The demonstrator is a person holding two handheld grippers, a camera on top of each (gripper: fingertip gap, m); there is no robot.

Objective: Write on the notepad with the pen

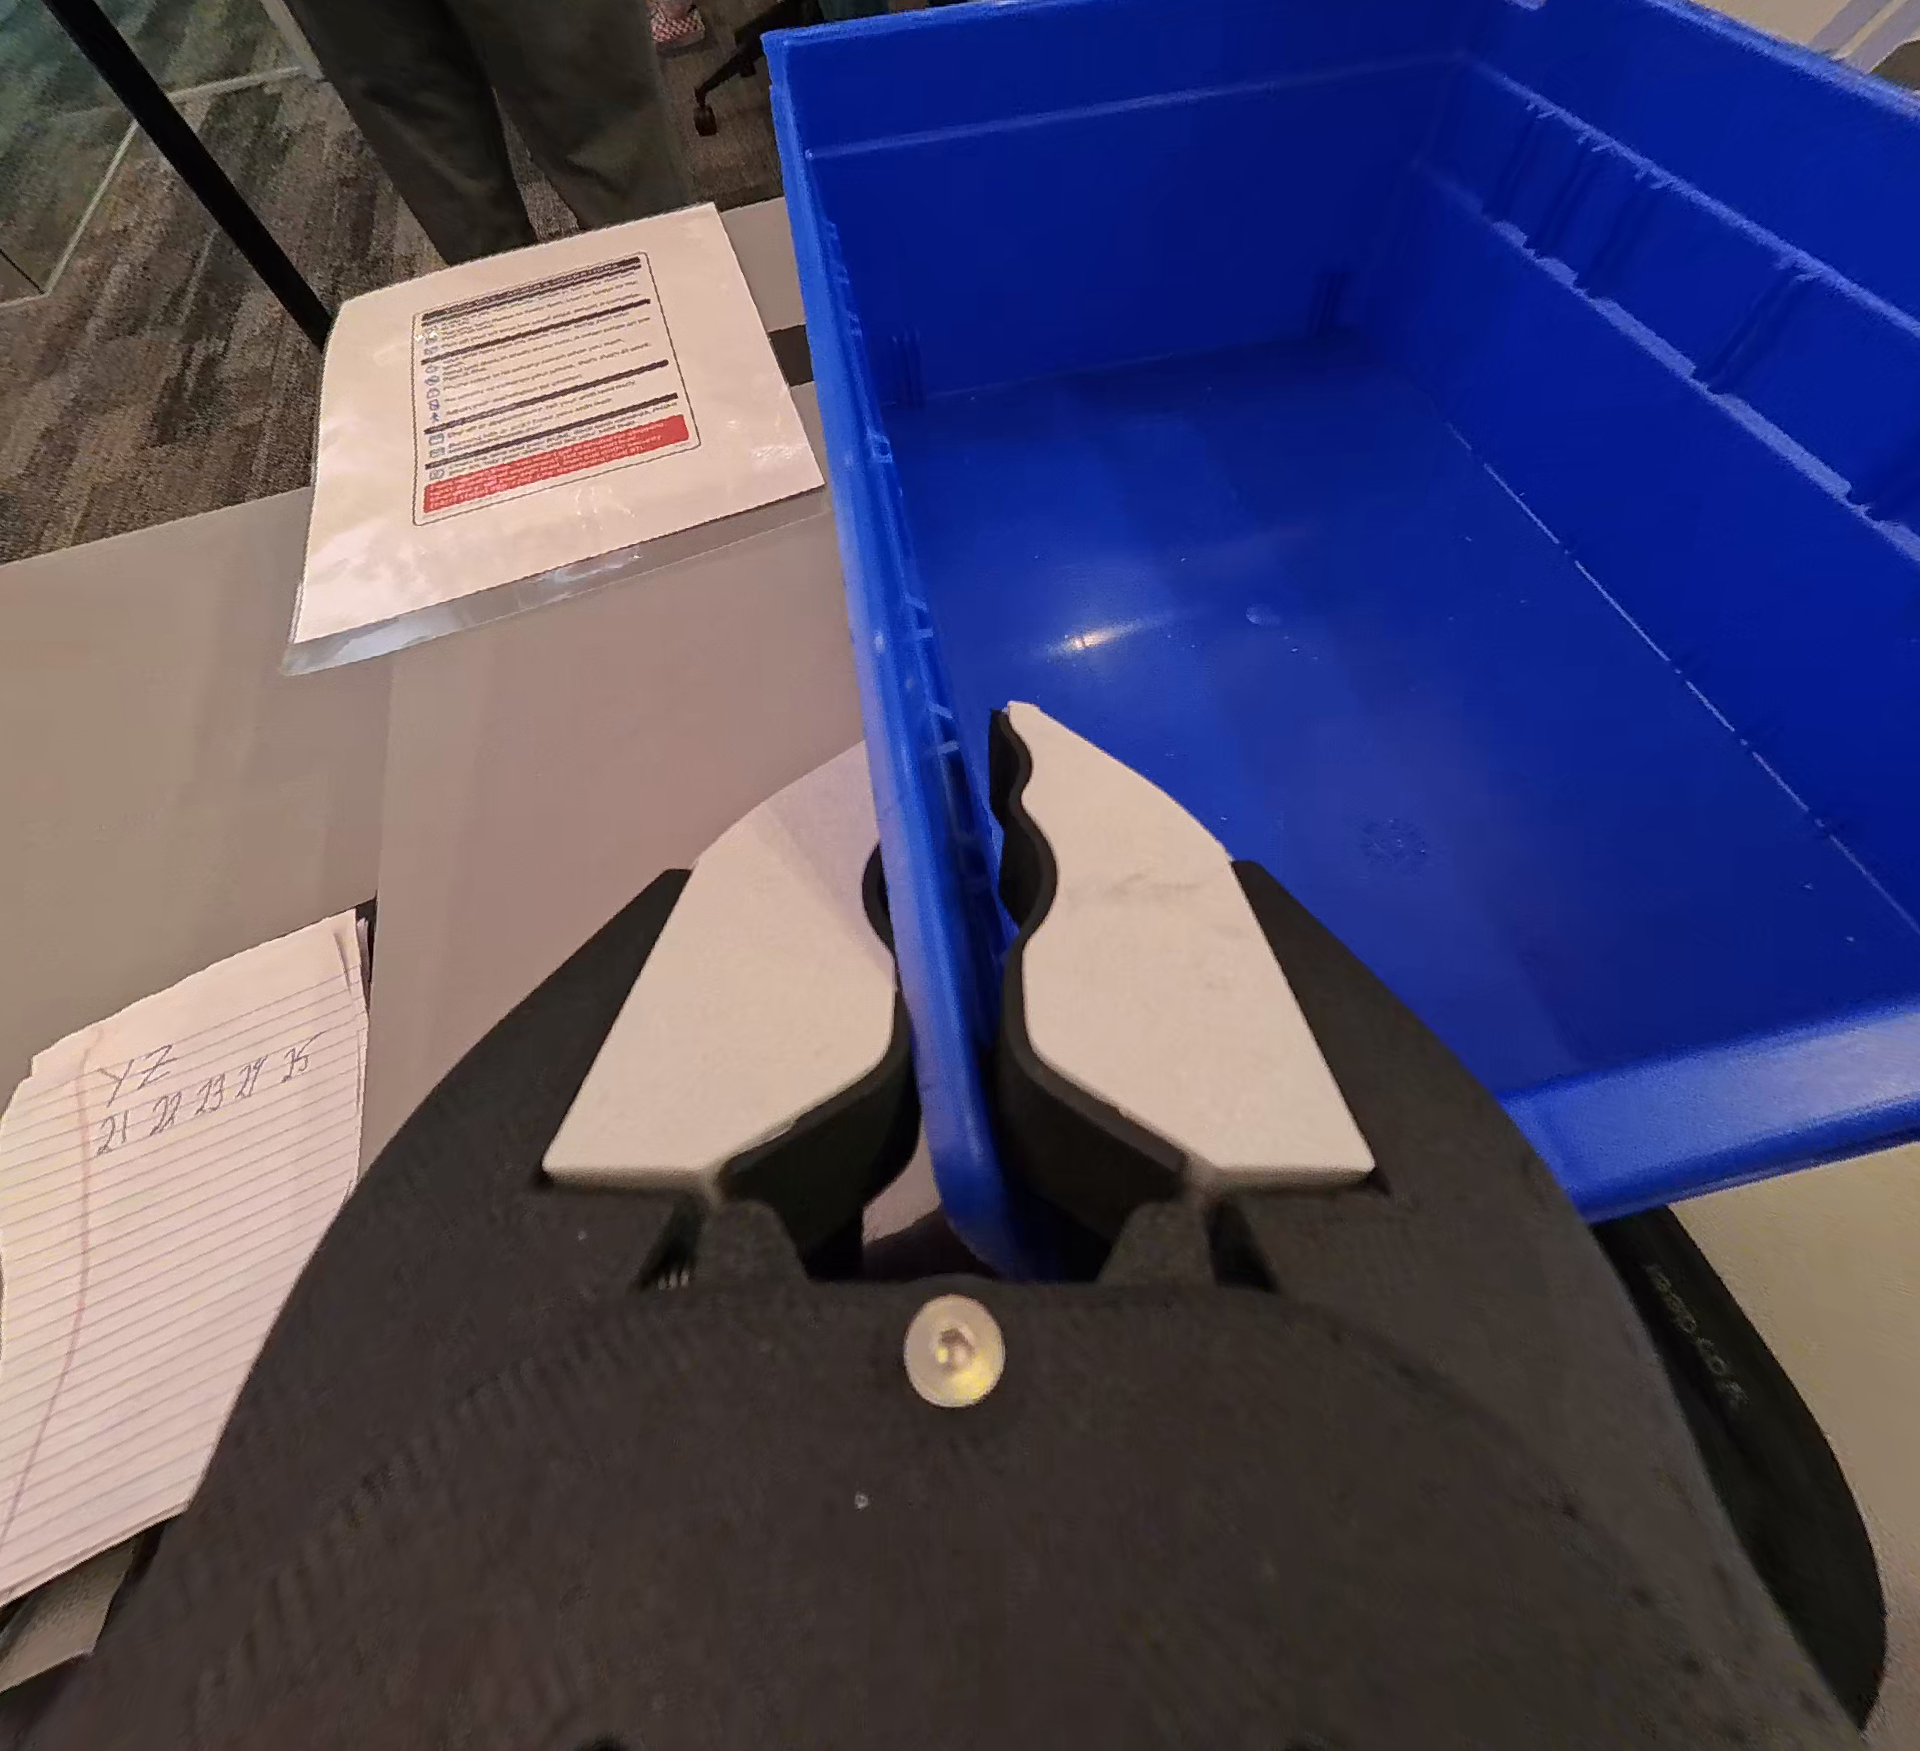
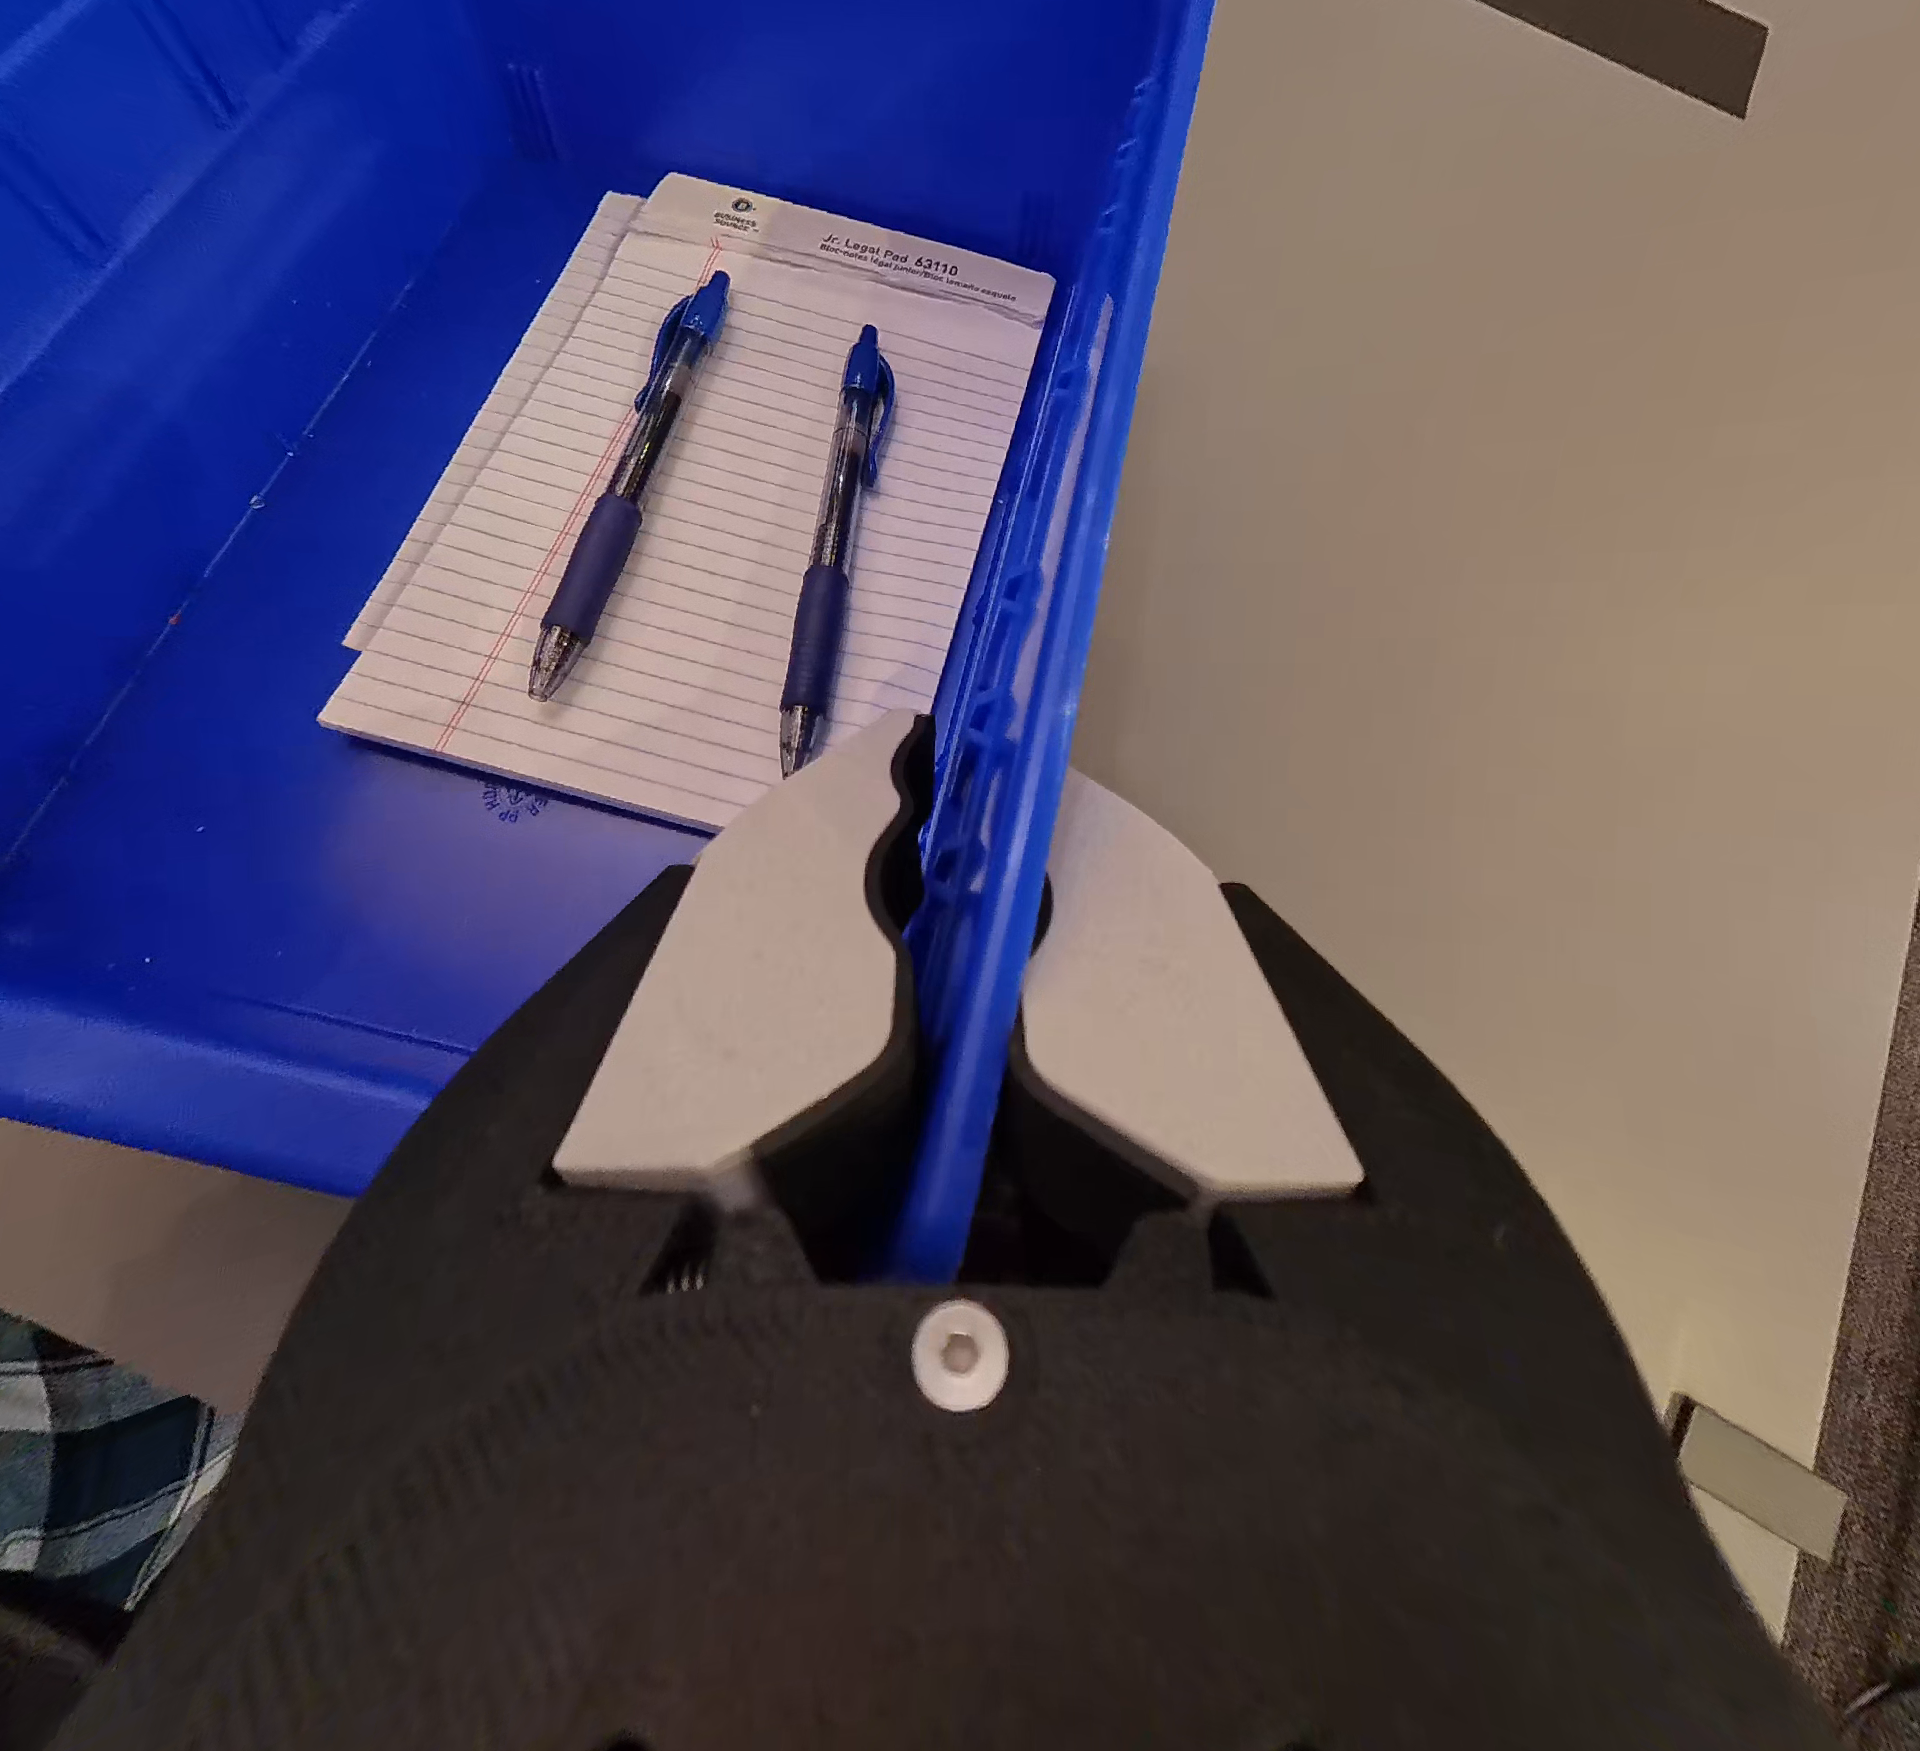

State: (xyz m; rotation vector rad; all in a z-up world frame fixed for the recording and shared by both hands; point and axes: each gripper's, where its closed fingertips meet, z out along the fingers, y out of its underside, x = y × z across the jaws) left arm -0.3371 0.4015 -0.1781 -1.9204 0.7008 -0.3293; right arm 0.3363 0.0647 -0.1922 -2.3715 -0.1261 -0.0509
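Bin [image 1: 1299,558] first, the blue one, landmark for everything. Left of the bin a loose lined sheet [image 1: 177,1234] lies on the worktop [image 1: 520,818], a laminated card [image 1: 551,423] beyond it. The left tool [image 1: 951,870] pinches the bin's left wall, one finger outside, one inside, both hard against the plastic. Inside the bin, at its right end, sits the notepad [image 2: 727,496] with two blue pens [image 2: 623,496] lying loose on it. The right tool [image 2: 977,849] pinches the bin's right wall the same way. Risks now: both grips sit on a thin rim, so uneven lifting could tilt the bin and send those pens rolling off the pad. One slipping wall drops that side. And with both tools busy, no pen can be picked until the bin is set down.
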